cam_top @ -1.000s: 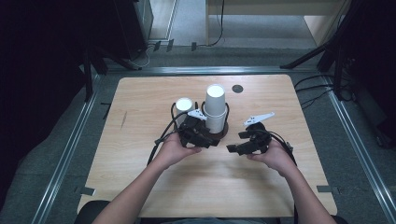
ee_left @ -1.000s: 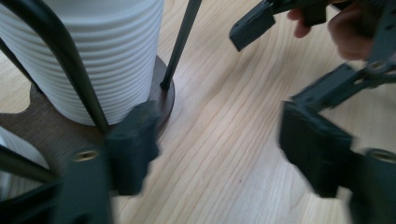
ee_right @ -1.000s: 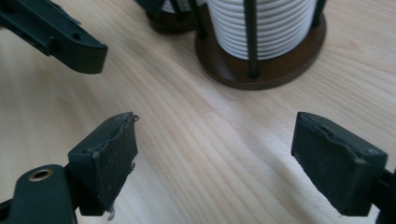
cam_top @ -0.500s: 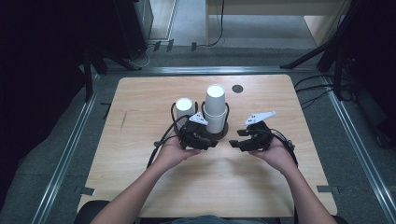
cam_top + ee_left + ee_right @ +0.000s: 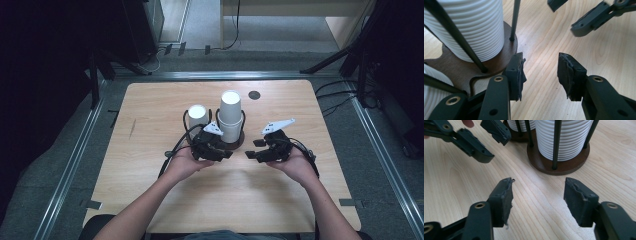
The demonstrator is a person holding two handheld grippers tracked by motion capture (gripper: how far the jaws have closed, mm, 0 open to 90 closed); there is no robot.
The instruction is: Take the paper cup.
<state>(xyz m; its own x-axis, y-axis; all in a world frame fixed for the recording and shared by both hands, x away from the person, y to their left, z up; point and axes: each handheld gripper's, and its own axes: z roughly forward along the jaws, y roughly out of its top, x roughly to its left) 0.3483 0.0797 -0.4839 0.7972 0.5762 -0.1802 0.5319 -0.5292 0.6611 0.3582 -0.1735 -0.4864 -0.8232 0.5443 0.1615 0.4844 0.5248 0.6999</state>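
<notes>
Wooden table [image 5: 150, 200] | cup holder [image 5: 239, 141] just beyond both jaws | jaws parted, just moving, empty

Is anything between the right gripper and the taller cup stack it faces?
On the table, nothing: bare wood lies between the right gripper and the cup holder's base. The holder's thin black rods stand in front of the cup stack, so the jaws would meet them first.

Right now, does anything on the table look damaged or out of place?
Yes: the black rubber pads of the left gripper and right gripper are torn and frayed at their edges. The ribbed white paper cups stand upright in their dark wooden rack.
</notes>
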